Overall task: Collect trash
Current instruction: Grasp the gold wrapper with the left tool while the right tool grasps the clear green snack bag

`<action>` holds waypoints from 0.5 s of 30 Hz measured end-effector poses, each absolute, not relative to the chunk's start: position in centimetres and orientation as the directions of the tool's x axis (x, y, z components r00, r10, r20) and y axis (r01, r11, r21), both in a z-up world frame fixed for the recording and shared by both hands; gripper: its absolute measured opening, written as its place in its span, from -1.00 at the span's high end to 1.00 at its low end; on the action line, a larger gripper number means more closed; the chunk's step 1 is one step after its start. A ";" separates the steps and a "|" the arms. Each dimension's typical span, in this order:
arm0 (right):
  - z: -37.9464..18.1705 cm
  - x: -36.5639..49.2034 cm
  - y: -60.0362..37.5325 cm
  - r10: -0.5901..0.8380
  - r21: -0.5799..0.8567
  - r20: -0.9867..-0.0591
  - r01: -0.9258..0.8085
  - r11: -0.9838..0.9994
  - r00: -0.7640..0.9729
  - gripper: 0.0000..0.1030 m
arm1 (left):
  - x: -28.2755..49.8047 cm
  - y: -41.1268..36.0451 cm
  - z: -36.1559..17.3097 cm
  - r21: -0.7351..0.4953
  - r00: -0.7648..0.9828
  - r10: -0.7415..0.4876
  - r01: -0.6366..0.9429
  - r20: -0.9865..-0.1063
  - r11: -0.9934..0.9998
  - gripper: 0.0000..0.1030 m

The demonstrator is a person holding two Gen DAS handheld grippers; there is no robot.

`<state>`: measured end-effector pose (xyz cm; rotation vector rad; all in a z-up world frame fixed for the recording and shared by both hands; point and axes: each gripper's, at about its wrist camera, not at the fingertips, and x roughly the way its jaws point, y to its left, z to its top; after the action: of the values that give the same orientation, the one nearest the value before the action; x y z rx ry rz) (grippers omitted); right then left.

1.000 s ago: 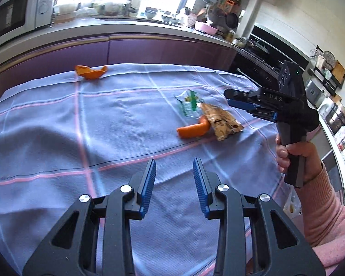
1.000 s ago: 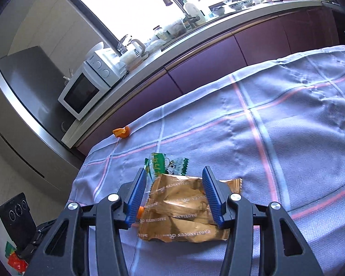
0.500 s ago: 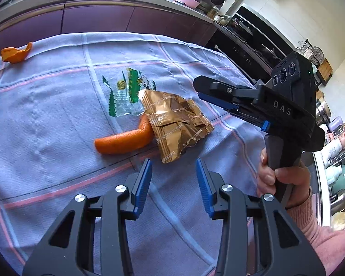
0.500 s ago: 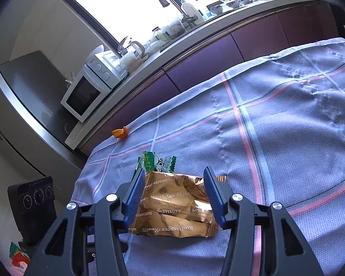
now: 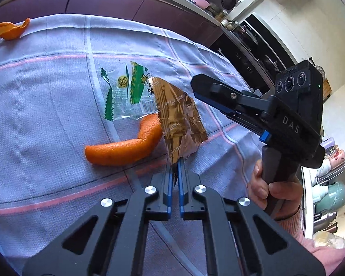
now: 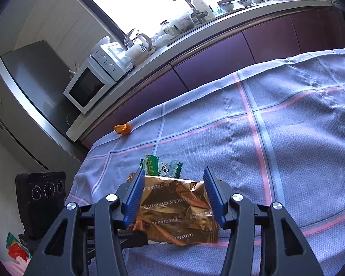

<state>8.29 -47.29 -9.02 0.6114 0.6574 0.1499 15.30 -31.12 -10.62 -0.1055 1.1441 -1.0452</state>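
A crumpled gold snack wrapper (image 5: 181,124) lies on the blue checked tablecloth (image 5: 46,105). My left gripper (image 5: 175,168) is shut on the wrapper's near corner. My right gripper (image 6: 172,184) is open, its fingers either side of the same wrapper (image 6: 177,209); it also shows in the left wrist view (image 5: 209,94), just right of the wrapper. A long orange peel (image 5: 126,147) lies against the wrapper's left side. A clear green-printed wrapper (image 5: 126,92) lies behind it, also in the right wrist view (image 6: 161,165). A small orange peel (image 5: 11,31) sits at the far left edge.
The table's edge drops off on the right, beside an oven and a shelf of bottles (image 5: 326,184). A purple-fronted counter (image 6: 241,46) with a microwave (image 6: 92,82) runs behind the table. A black device (image 6: 41,197) stands off the table's left end.
My left gripper moved forward to the gold wrapper and shut on its near corner. My right gripper stayed open around the wrapper, which has lifted slightly.
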 end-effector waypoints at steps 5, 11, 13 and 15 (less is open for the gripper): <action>-8.4 10.0 -46.8 0.327 0.554 -0.540 0.036 0.831 0.776 -0.04 | 13.9 -29.4 -9.2 -0.536 0.038 -0.738 0.663 -0.673 0.523 0.94; -9.2 11.7 -46.3 0.333 0.533 -0.584 0.041 0.845 0.740 -0.14 | 12.2 -24.7 -7.3 -0.509 0.076 -0.762 0.701 -0.643 0.500 0.95; -9.8 12.0 -45.9 0.337 0.529 -0.602 0.045 0.847 0.724 -0.17 | 12.0 -23.0 -6.9 -0.499 0.102 -0.761 0.698 -0.641 0.514 0.95; -10.3 12.3 -45.5 0.335 0.520 -0.618 0.051 0.852 0.711 -0.17 | 11.9 -21.4 -6.5 -0.495 0.124 -0.761 0.691 -0.637 0.526 0.95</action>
<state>12.30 -45.46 -10.31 0.5394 0.7718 0.1663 11.88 -21.38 -6.54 -0.0844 0.9848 -1.0606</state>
